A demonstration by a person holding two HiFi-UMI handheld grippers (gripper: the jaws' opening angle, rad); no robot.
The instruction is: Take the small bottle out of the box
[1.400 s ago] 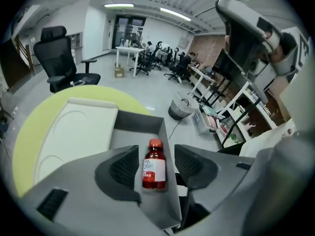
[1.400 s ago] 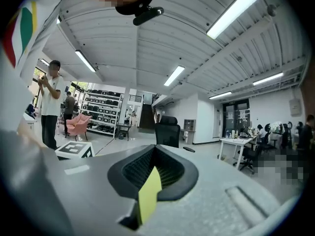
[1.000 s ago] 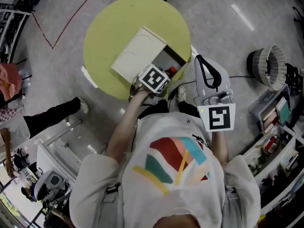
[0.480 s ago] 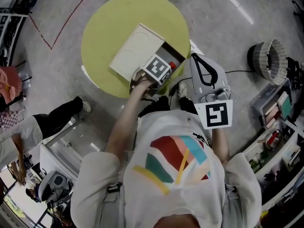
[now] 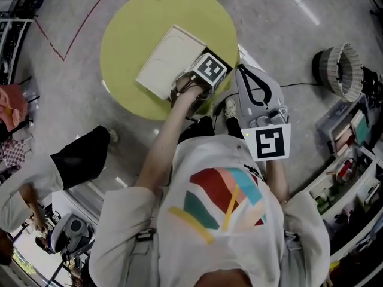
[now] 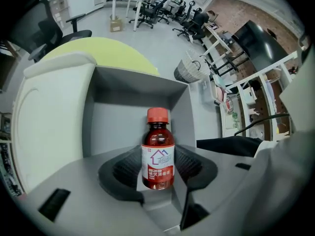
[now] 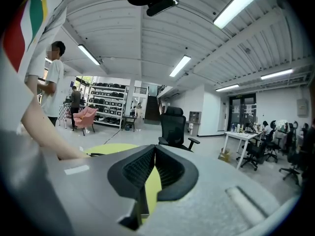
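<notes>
A small brown bottle [image 6: 158, 154] with a red cap and a white-and-red label stands upright between the pads of my left gripper [image 6: 157, 167], which is shut on its lower body. Behind it is the open grey inside of the box [image 6: 130, 104], with the white lid [image 6: 49, 112] at the left. In the head view the left gripper [image 5: 207, 70] sits over the open end of the white box [image 5: 170, 61] and its marker cube hides the bottle. My right gripper [image 5: 240, 70] [image 7: 153, 154] is shut on nothing, off the table's near right edge.
The box lies on a round yellow-green table [image 5: 131, 34]. A wire wastebasket [image 5: 341, 76] and crowded shelves [image 5: 353, 172] stand at the right. Another person [image 5: 36, 178] is at the left. Office chairs [image 6: 182, 18] fill the far floor.
My left gripper has moved forward and right over the box's open end. The bottle's red cap, seen beside the cube before, is now hidden under it. The right gripper has hardly moved.
</notes>
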